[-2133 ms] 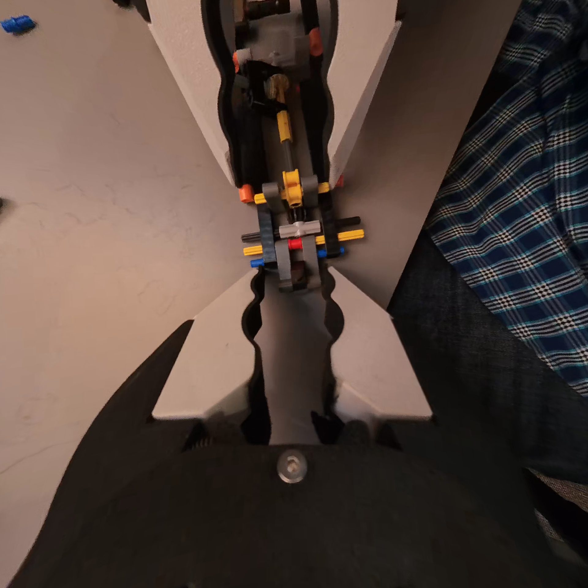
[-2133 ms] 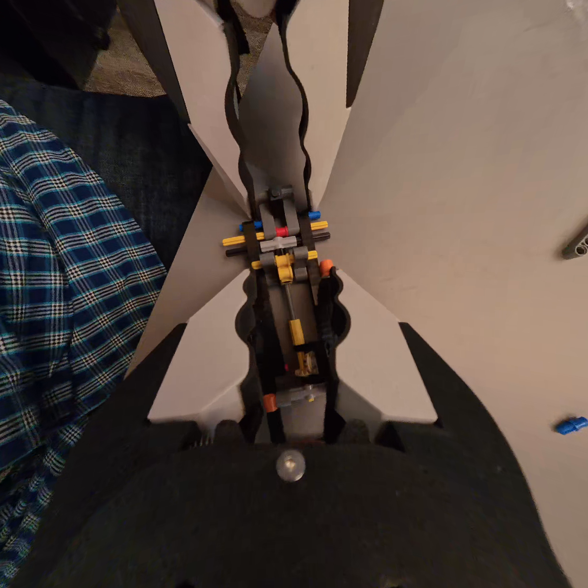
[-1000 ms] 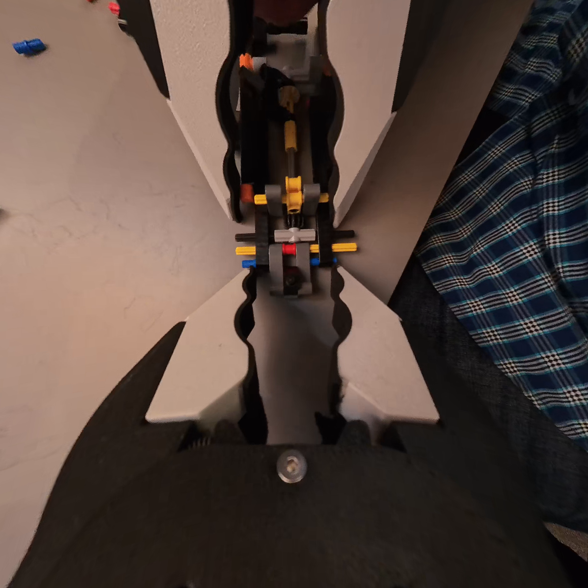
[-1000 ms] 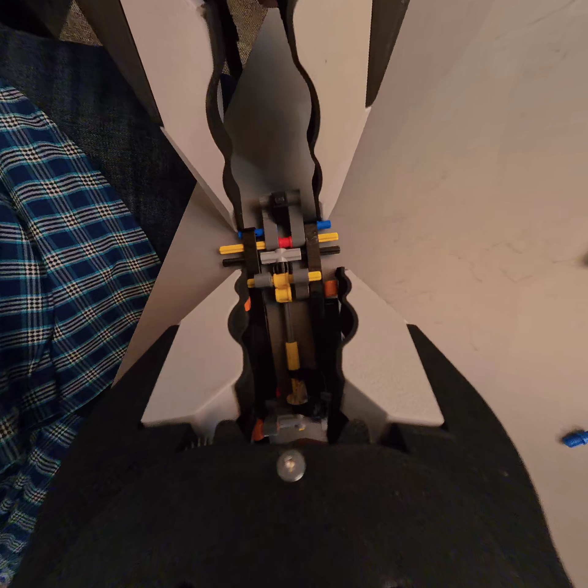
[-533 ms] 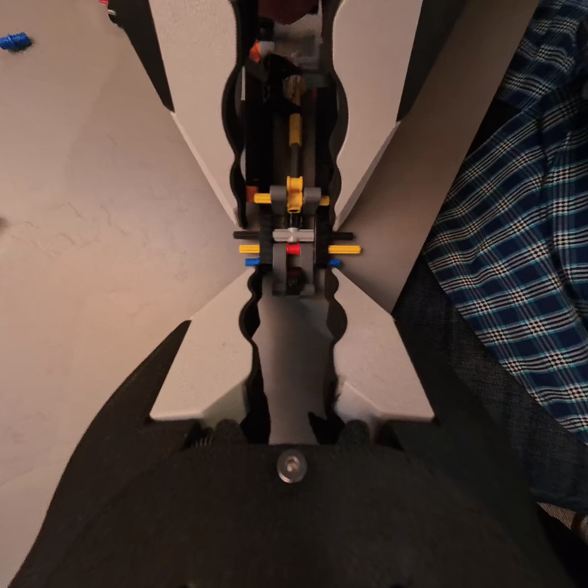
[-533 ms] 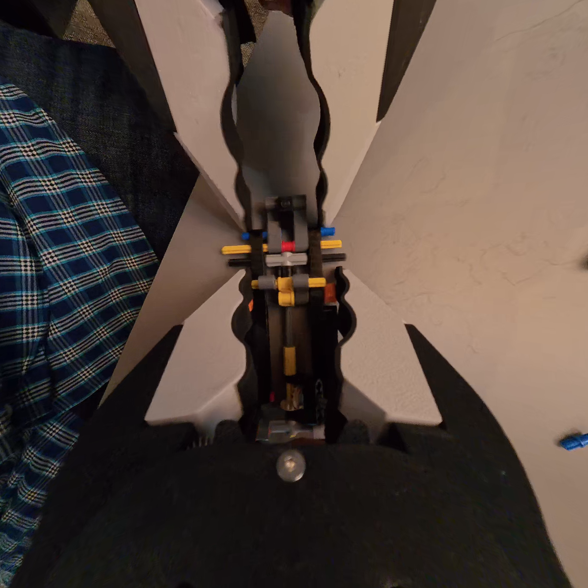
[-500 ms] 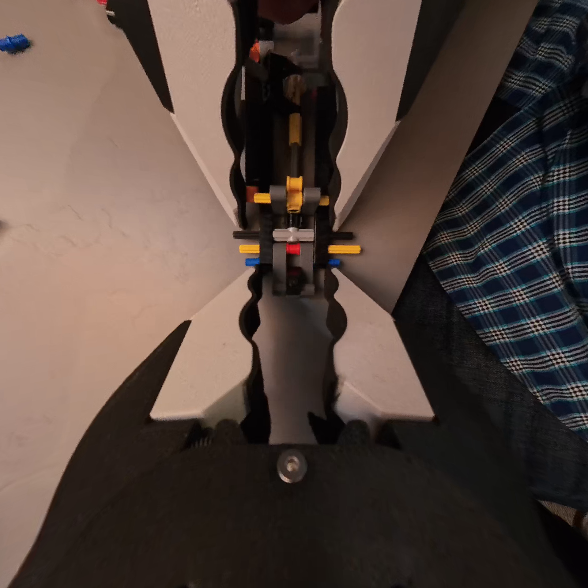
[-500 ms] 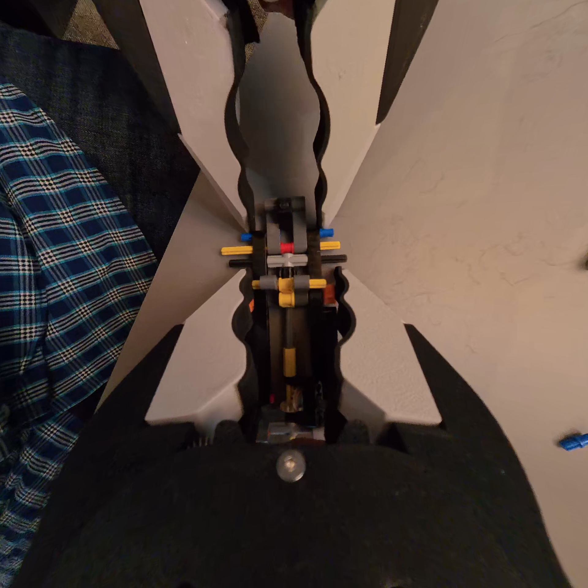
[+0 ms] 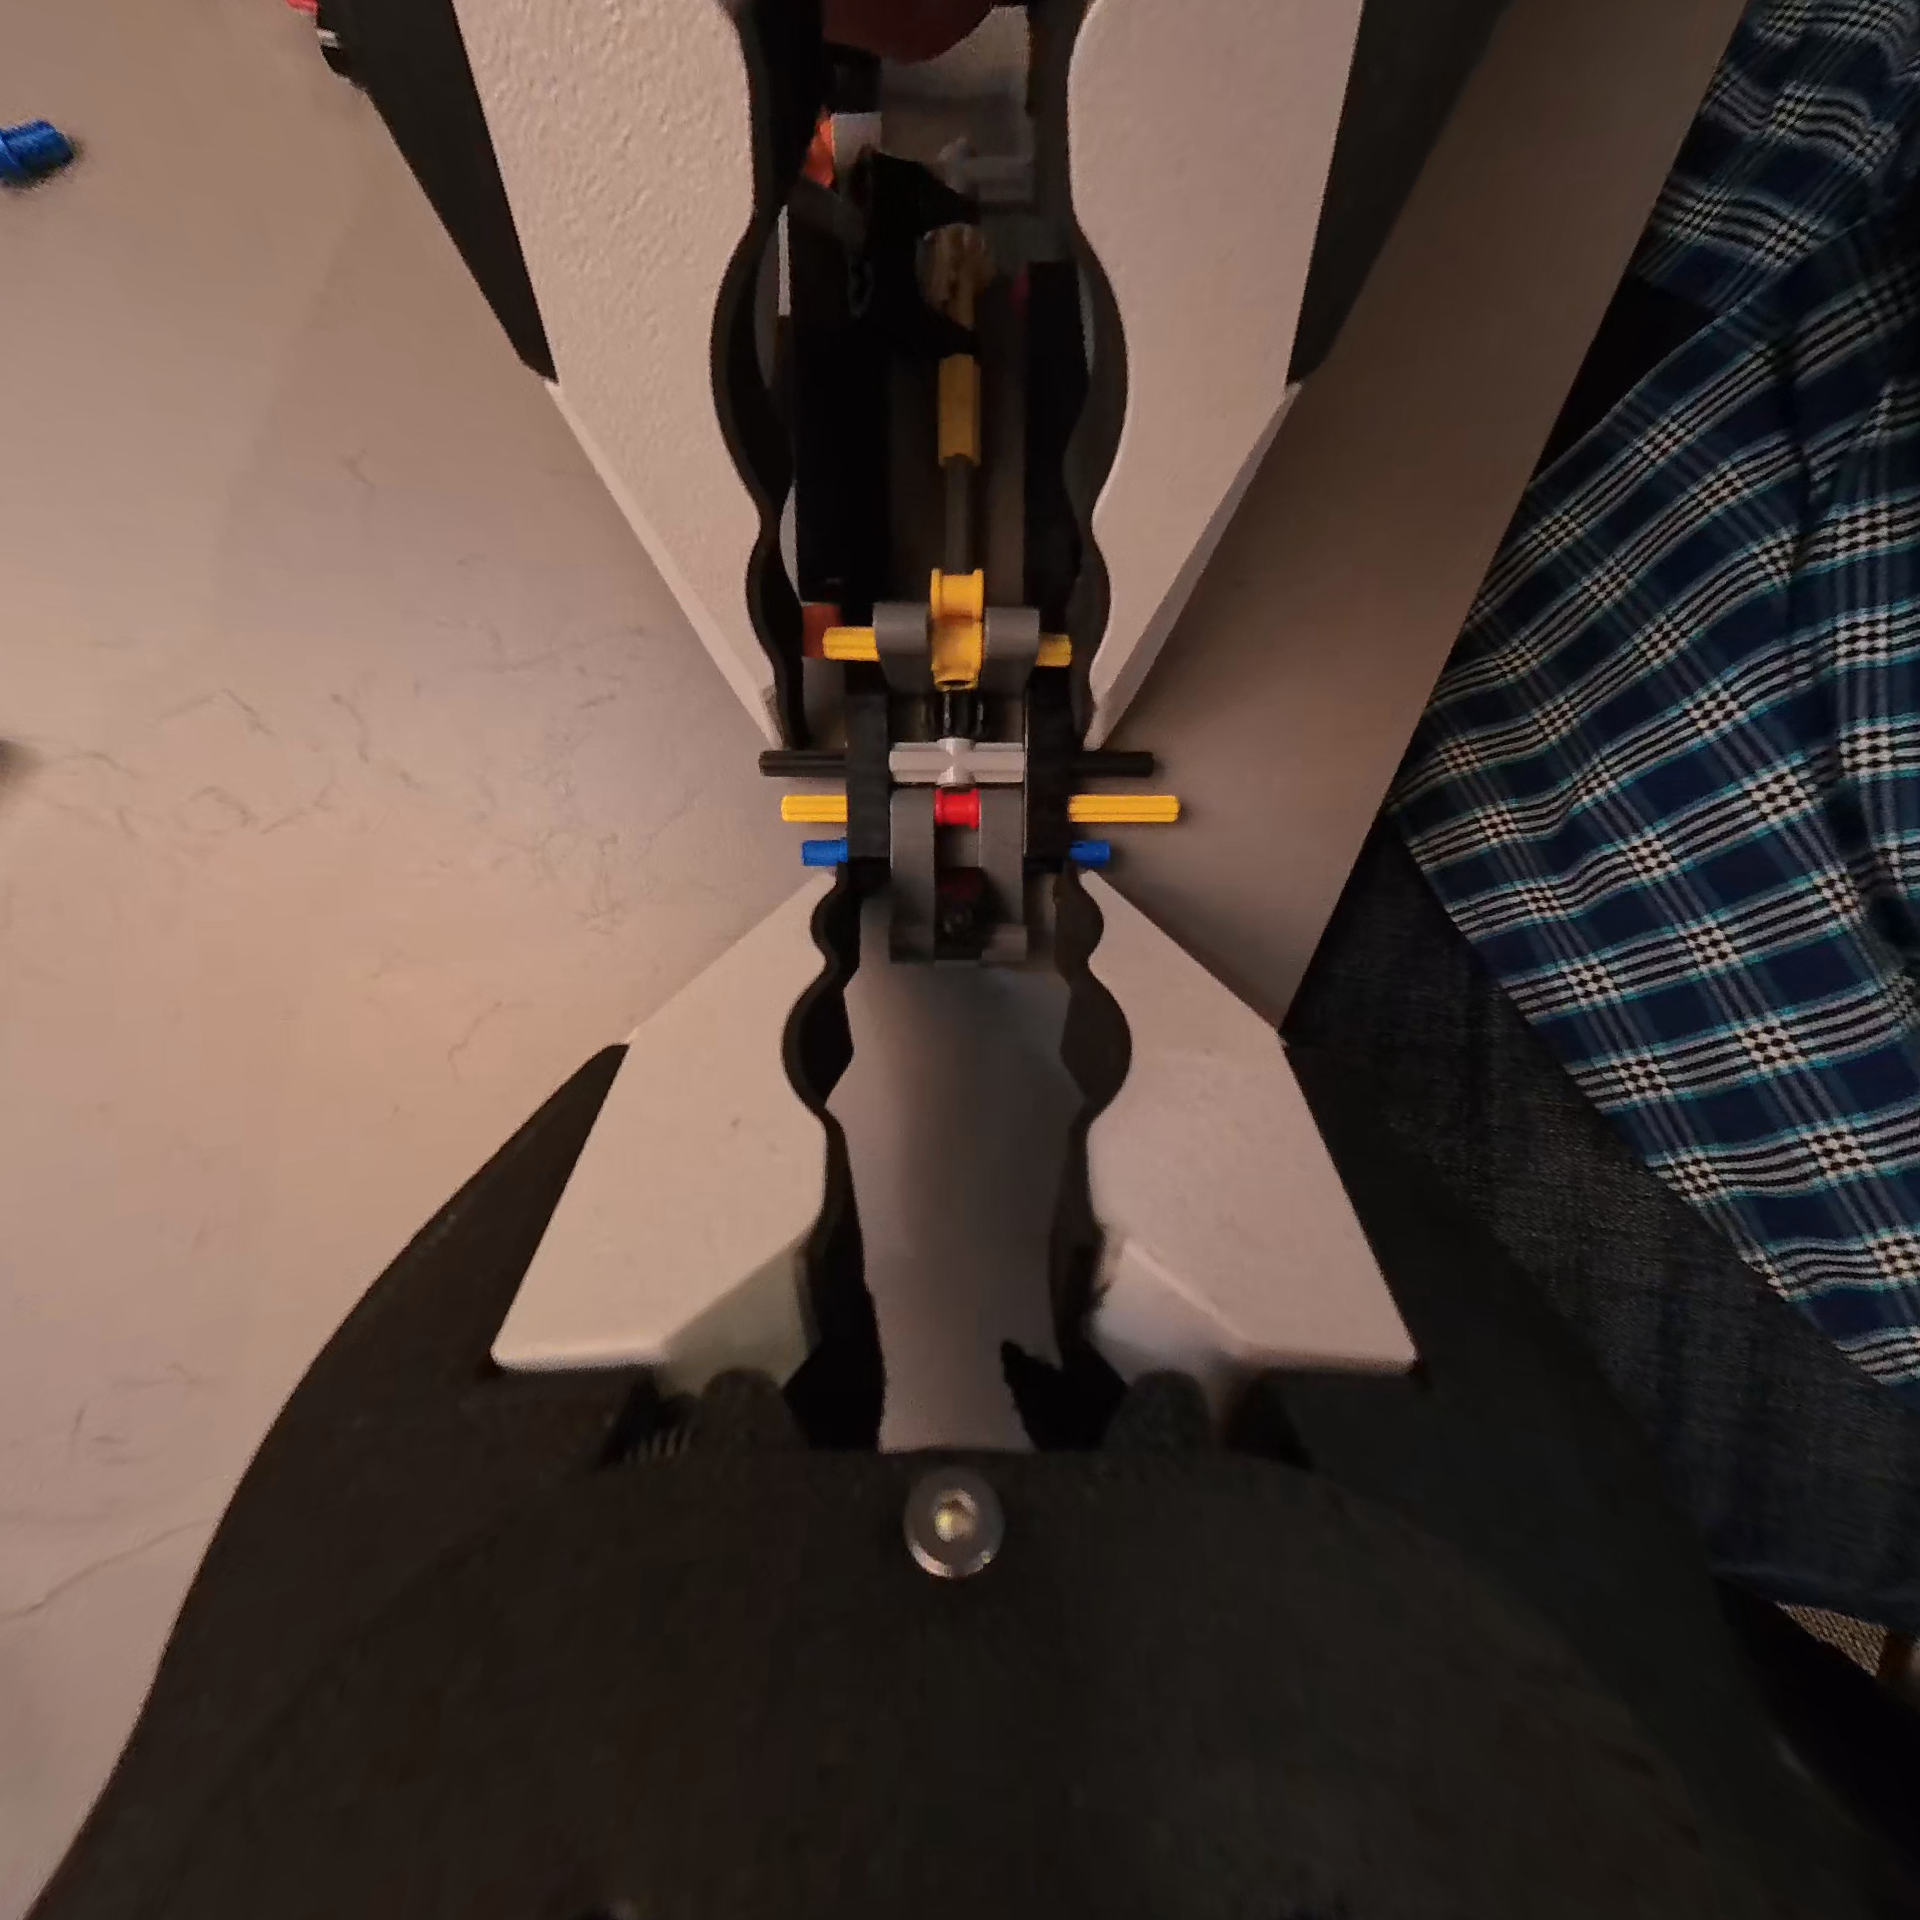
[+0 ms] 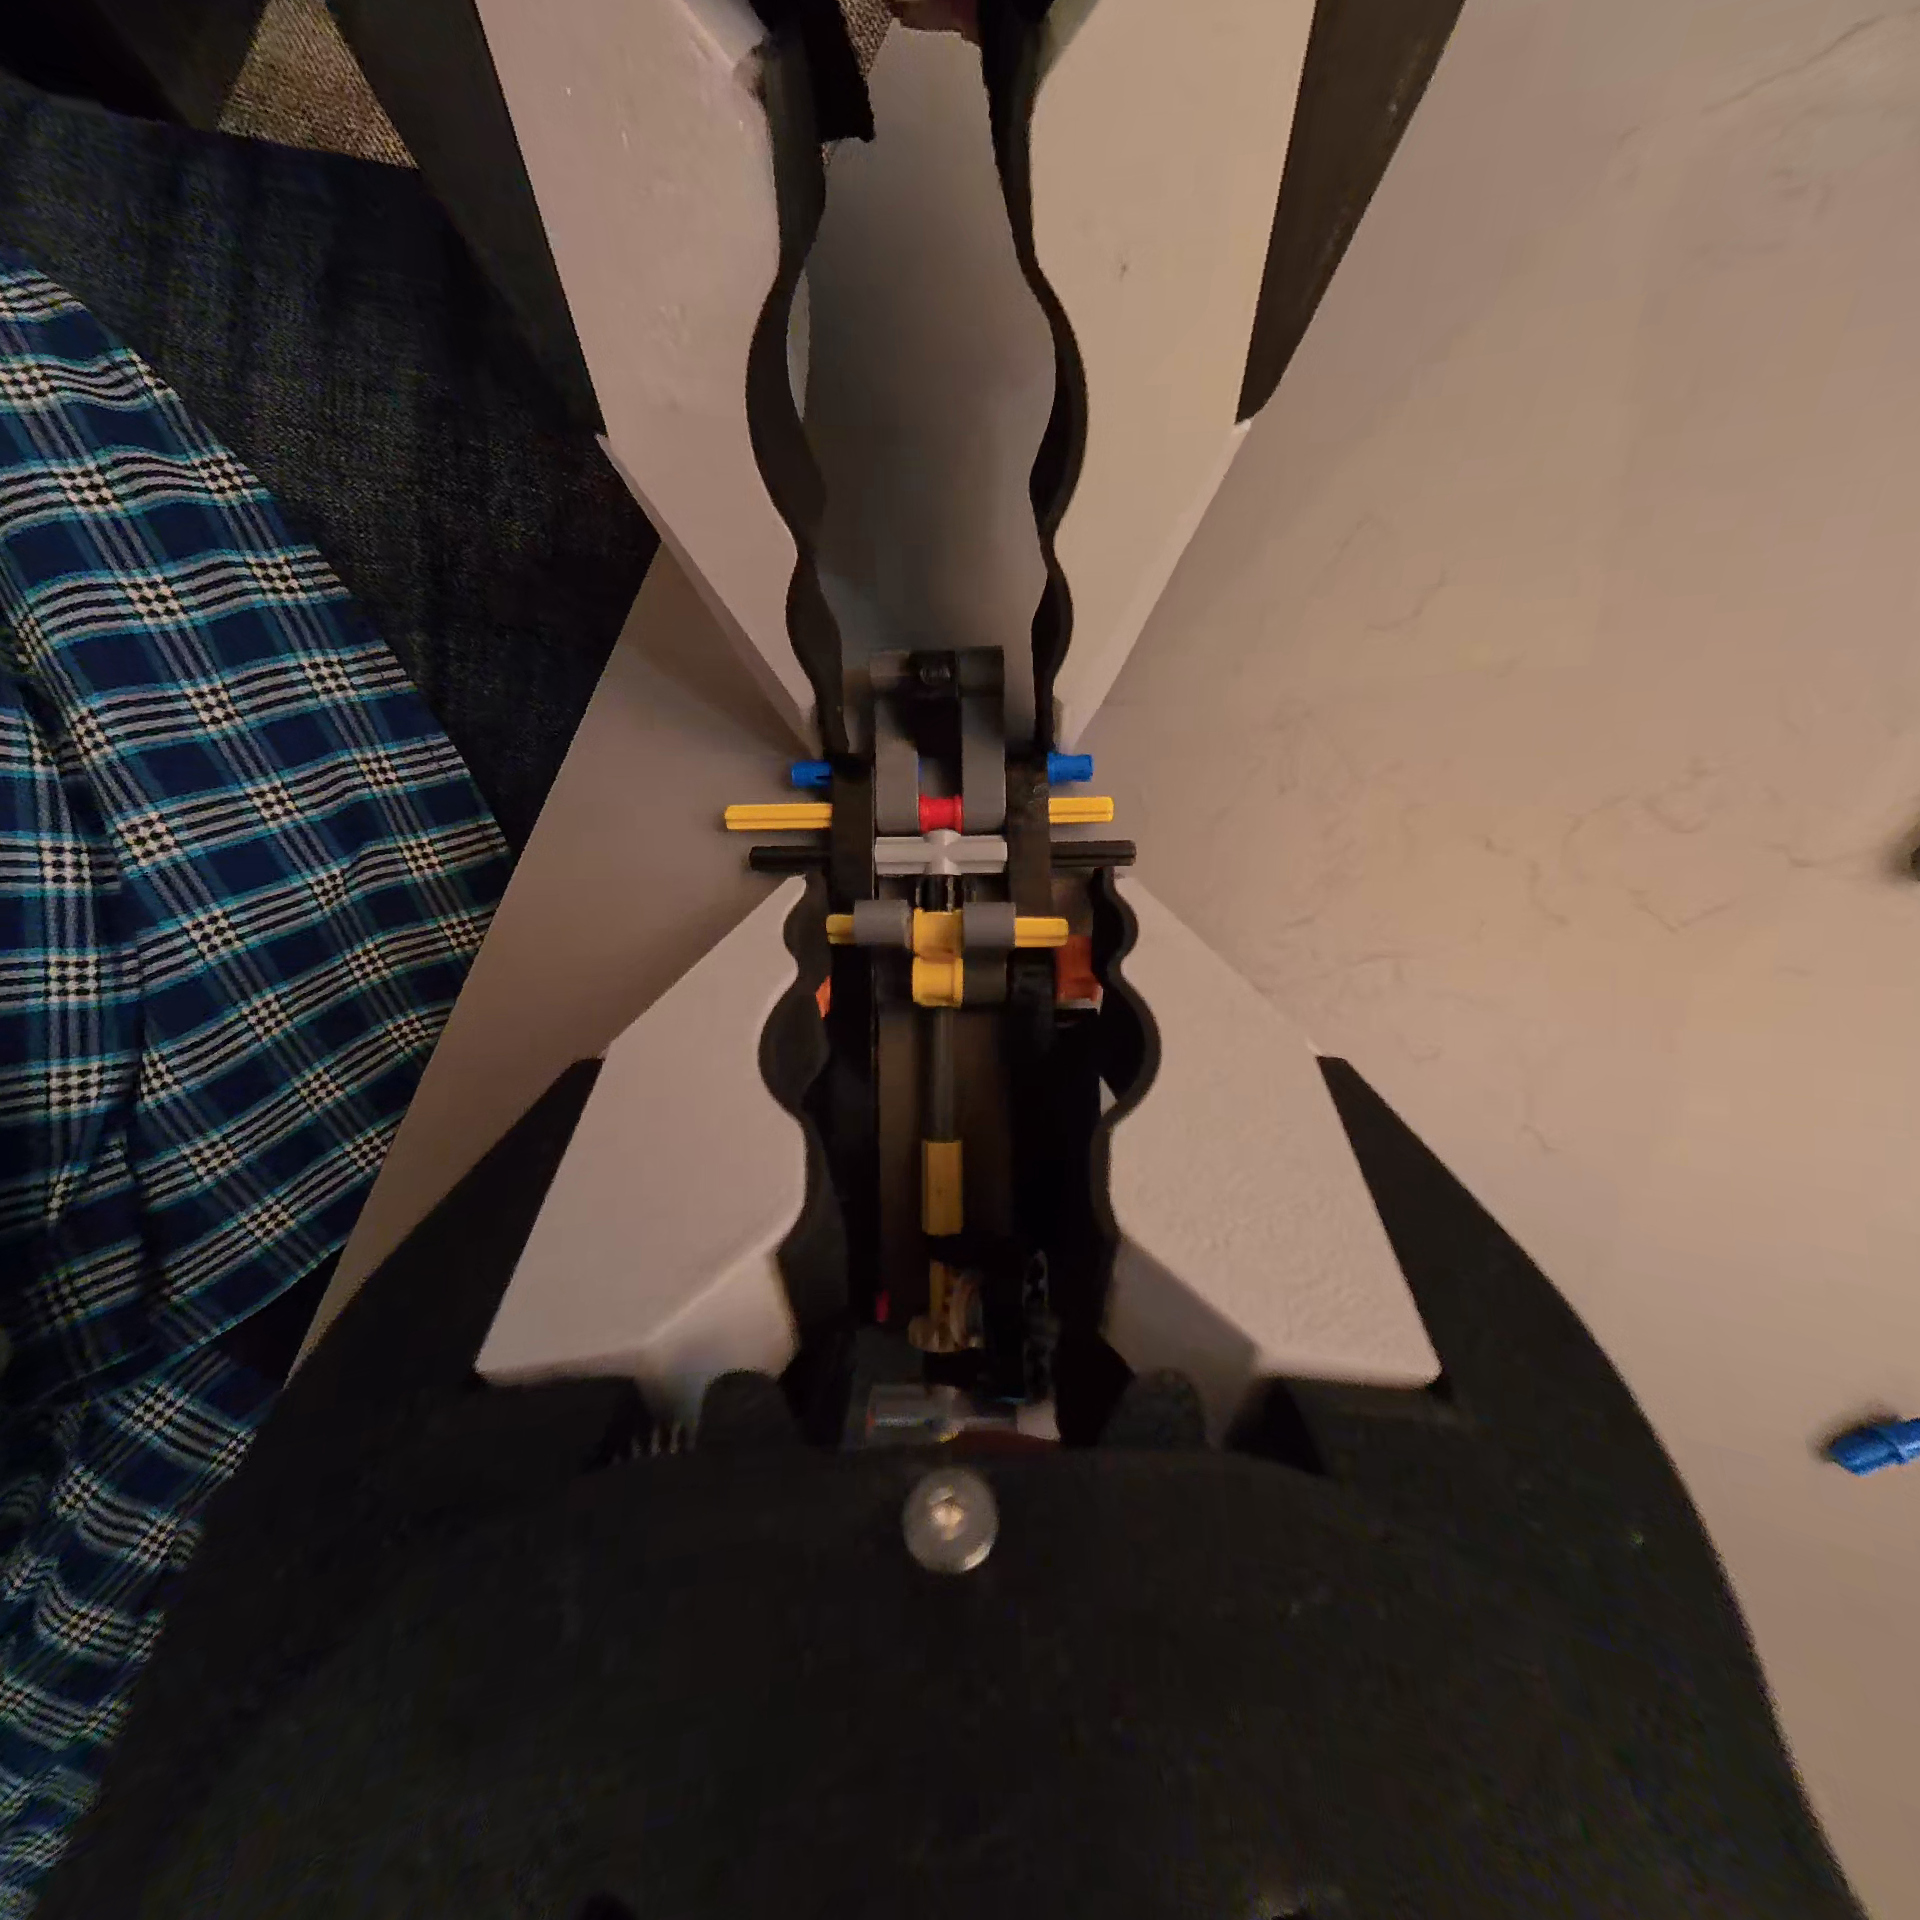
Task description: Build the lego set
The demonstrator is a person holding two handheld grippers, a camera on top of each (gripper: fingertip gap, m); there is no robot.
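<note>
A long, narrow lego assembly [image 9: 951,790] of black side beams, grey liftarms and a yellow-sleeved centre shaft hangs above the counter. Black, yellow and blue pins stick out both sides; a small red bush [image 10: 940,811] sits mid-frame.

A loose blue pin [image 10: 1875,1446] lies on the counter, well apart.

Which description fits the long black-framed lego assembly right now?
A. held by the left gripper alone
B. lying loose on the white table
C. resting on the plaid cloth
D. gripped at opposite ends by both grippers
D: the long black-framed lego assembly spans between the left gripper, which pinches its near end, and the right gripper, whose fingers clamp its other end.
</note>
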